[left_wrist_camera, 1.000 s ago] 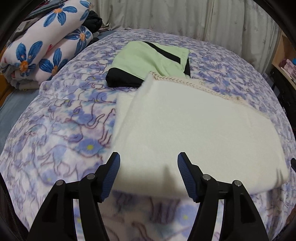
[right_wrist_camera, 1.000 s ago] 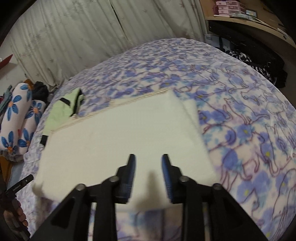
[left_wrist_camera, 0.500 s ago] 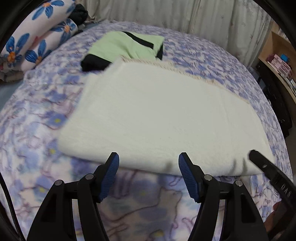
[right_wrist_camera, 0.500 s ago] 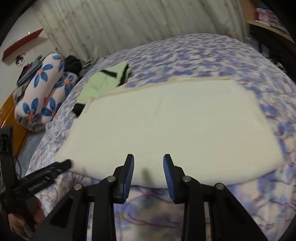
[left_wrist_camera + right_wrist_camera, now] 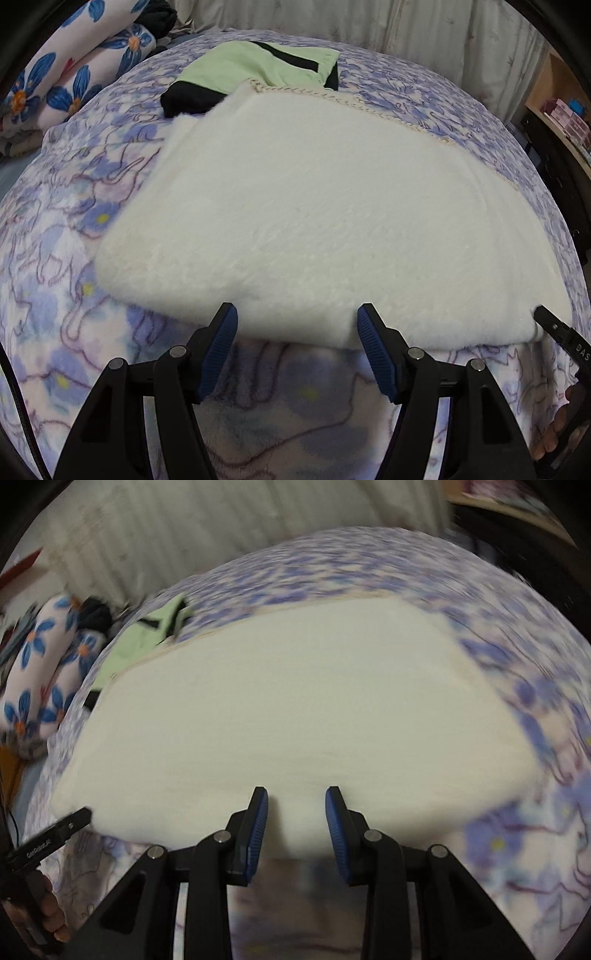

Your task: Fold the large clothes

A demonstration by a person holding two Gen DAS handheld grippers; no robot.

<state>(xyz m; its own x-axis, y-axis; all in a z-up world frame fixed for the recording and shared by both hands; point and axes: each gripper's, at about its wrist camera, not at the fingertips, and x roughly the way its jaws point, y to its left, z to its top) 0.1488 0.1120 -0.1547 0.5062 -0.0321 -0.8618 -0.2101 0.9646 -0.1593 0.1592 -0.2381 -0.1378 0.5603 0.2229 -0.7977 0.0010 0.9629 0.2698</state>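
A thick white fleece cloth [image 5: 314, 206] lies folded flat on the bed, with a stitched trim along its far edge. My left gripper [image 5: 296, 314] hovers open at the cloth's near edge, towards its left end; the edge lies between the wide-set fingers, and the pads stay off it. My right gripper [image 5: 296, 794] stands at the same near edge of the white cloth [image 5: 295, 701], its jaws narrower but apart, with fleece in the gap. That view is blurred. Each view catches a black finger of the other gripper at its side [image 5: 565, 343] [image 5: 55, 834].
A purple flowered blanket [image 5: 74, 184] covers the bed. A green and black folded garment [image 5: 258, 66] lies just past the cloth's far left corner. Rolled bedding with blue flowers [image 5: 74, 66] sits at the far left. Curtains [image 5: 406, 26] hang behind, and a shelf [image 5: 565, 110] stands to the right.
Both grippers have come down and closer to the white cloth's near edge, which now reaches between their fingertips. The jaws keep about the same width.
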